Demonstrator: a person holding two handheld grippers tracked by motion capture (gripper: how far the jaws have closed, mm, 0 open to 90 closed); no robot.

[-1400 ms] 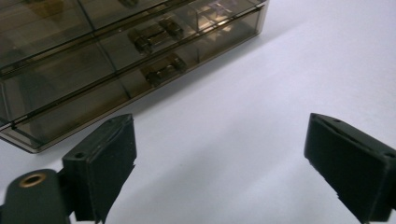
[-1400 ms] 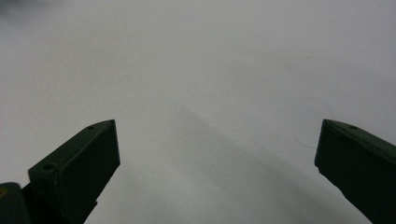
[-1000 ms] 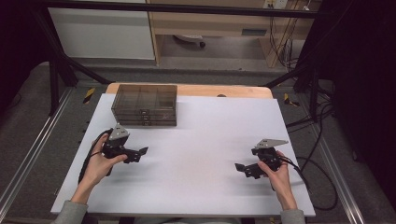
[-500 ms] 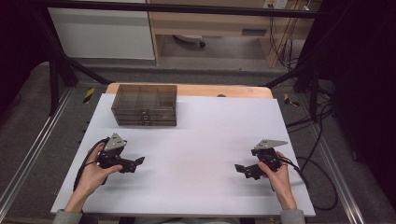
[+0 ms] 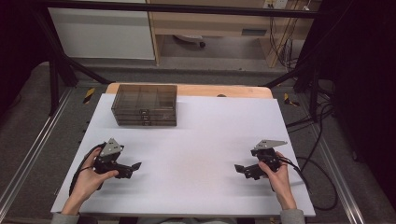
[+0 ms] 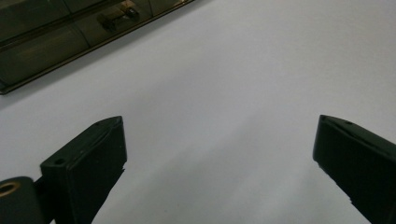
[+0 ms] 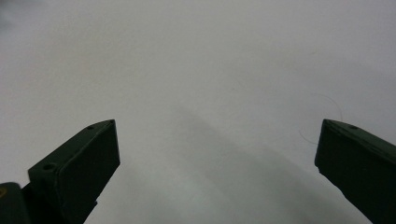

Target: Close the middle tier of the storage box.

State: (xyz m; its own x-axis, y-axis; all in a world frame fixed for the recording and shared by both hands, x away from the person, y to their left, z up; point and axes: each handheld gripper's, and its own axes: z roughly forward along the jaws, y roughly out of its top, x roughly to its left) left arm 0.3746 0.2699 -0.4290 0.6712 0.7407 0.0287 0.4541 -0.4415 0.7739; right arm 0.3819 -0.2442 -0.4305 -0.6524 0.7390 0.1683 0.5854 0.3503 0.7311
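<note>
Drawer box (image 5: pixel 144 105) far beyond left gripper (image 5: pixel 133 168)

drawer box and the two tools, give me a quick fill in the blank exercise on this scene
1. The smoky see-through drawer box stands at the far ______ part of the white table.
2. The left tool has its jaws ______, with nothing between them.
3. The right tool points toward the ______ tool.
4. Of the two tools, the ______ one is nearer the drawer box.

Missing words: left; open; left; left
</note>
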